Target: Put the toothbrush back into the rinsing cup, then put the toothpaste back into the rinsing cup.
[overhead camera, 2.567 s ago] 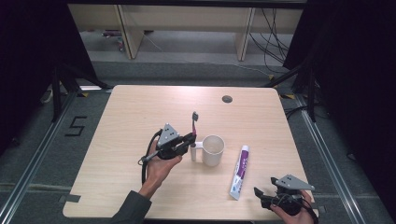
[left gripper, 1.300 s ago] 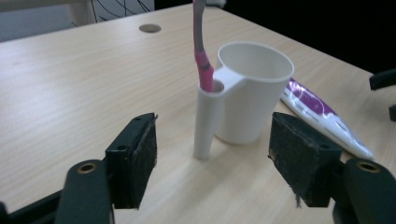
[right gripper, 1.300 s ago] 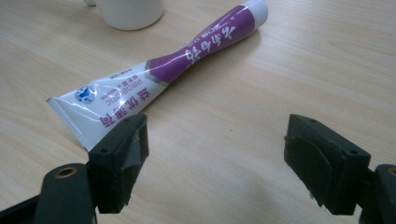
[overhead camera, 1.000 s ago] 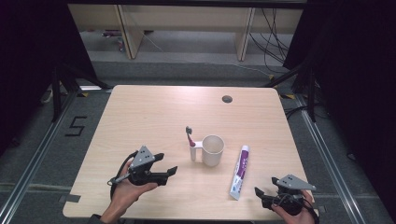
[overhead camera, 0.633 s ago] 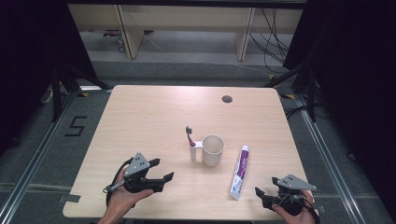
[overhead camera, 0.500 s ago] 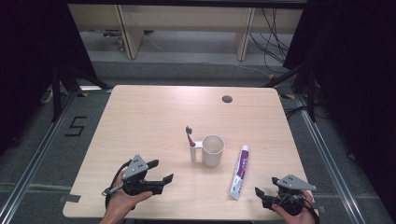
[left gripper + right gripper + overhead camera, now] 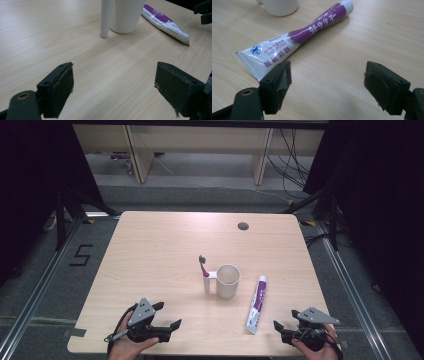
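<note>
The right tool [image 7: 291, 332] is held wide open and empty at the counter's [image 7: 150, 250] near edge, the left tool [image 7: 162, 329] likewise. The toothpaste tube [image 7: 256, 304] is found just ahead of the right tool — long axis running away from the person, crimped end nearest. Beside it stands the white cup [image 7: 228, 280], a toothbrush [image 7: 203, 265] upright in its side holder — nothing is seen between.

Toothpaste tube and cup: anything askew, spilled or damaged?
Nothing spilled. The toothpaste tube lies flat beside the cup, pinched thin mid-body as if squeezed. The toothbrush stands upright in the cup's side holder. Both grippers are open, apart from everything.
</note>
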`<state>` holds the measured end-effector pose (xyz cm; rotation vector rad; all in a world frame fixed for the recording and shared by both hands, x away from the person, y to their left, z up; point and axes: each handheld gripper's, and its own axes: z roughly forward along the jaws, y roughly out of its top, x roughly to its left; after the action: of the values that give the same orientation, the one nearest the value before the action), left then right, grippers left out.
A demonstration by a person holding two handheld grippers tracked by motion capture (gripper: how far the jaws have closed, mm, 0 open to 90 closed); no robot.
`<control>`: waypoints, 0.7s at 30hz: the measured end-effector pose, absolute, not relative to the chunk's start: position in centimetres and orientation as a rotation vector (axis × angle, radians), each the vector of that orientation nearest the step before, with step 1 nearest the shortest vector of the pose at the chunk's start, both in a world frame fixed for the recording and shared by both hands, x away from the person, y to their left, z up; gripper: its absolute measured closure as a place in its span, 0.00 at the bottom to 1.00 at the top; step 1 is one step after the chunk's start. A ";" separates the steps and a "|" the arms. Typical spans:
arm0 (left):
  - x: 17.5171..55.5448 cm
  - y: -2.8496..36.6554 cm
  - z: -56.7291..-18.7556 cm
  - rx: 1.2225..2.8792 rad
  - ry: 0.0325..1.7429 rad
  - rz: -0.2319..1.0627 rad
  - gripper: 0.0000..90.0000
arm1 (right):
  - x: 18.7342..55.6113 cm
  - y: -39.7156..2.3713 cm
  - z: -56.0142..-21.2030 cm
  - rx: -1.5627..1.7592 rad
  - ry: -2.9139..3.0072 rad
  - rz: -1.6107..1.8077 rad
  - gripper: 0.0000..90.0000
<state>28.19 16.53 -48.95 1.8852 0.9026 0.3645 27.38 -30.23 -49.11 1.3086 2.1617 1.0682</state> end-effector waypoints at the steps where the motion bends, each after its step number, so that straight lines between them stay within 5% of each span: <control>1: 28.0 16.6 -49.0 1.886 0.904 0.363 0.17 | 27.3 -30.2 -49.1 1.314 2.161 1.068 0.25; 21: 26.6 17.7 -50.2 1.903 0.941 0.378 0.17 | 27.6 -29.9 -48.8 1.297 2.169 1.064 0.26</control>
<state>26.64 17.71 -50.20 1.9032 0.9410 0.3783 27.62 -29.95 -48.83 1.2974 2.1689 1.0643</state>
